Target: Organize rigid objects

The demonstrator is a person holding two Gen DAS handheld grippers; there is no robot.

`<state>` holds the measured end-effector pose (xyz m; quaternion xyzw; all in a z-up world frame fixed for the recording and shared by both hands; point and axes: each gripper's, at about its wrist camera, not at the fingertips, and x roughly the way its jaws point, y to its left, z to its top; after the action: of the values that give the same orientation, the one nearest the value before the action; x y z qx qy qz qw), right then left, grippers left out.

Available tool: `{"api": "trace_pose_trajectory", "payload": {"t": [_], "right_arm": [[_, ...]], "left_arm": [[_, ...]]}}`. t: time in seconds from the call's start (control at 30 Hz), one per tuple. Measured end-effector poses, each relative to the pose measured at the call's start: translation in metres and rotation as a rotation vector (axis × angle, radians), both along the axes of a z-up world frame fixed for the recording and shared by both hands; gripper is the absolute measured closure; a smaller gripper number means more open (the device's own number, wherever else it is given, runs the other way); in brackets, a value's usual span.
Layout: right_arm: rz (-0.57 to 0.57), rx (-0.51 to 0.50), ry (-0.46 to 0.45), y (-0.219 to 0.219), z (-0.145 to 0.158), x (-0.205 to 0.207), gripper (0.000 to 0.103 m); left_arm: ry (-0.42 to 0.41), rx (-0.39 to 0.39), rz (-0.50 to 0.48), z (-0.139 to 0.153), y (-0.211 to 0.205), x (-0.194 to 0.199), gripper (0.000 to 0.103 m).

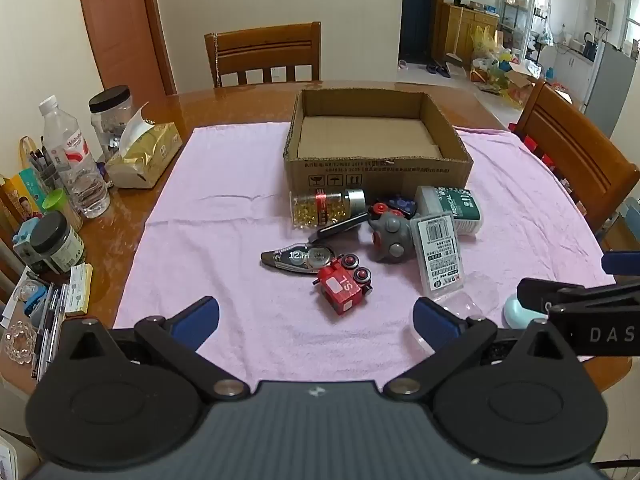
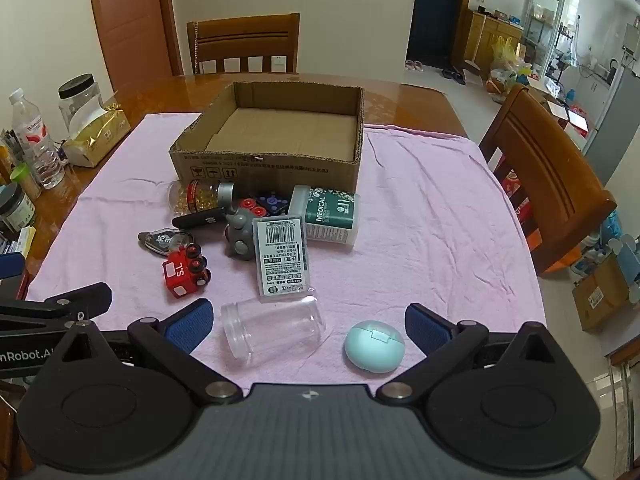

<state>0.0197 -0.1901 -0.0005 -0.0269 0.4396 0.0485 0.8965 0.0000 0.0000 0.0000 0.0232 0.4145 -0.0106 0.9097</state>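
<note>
Both tongs, left (image 1: 316,320) and right (image 2: 306,322), gape wide and hold nothing above the pink towel's (image 2: 420,220) bare near edge. Small rigid objects cluster before the open brown cardboard box (image 2: 276,136); a clear plastic jar (image 2: 274,328) and mint oval case (image 2: 374,345) lie between the right tongs' fingers.

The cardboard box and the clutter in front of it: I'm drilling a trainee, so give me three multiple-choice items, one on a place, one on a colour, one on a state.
1. Where does the clear plastic jar lie?
A. in the cardboard box
B. on the pink towel, nearest the right gripper
C. on a chair

2. What colour is the toy train?
A. red
B. yellow
C. white

3. How is the cardboard box?
A. taped shut
B. full
C. open-topped, nothing visible inside

Answers:
1 B, it lies on its side on the towel just before the open jaws.
2 A, its body is red.
3 C, only bare floor shows.
</note>
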Motion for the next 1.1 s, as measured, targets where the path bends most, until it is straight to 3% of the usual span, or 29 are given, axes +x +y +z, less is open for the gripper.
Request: {"api": "trace_pose_trajectory", "payload": {"t": [1.1], "right_arm": [[-0.009, -0.024, 0.001, 0.0046, 0.0051, 0.005, 0.0]], "left_arm": [[0.013, -0.002, 0.0, 0.002, 0.0016, 0.0057, 0.001]]}}
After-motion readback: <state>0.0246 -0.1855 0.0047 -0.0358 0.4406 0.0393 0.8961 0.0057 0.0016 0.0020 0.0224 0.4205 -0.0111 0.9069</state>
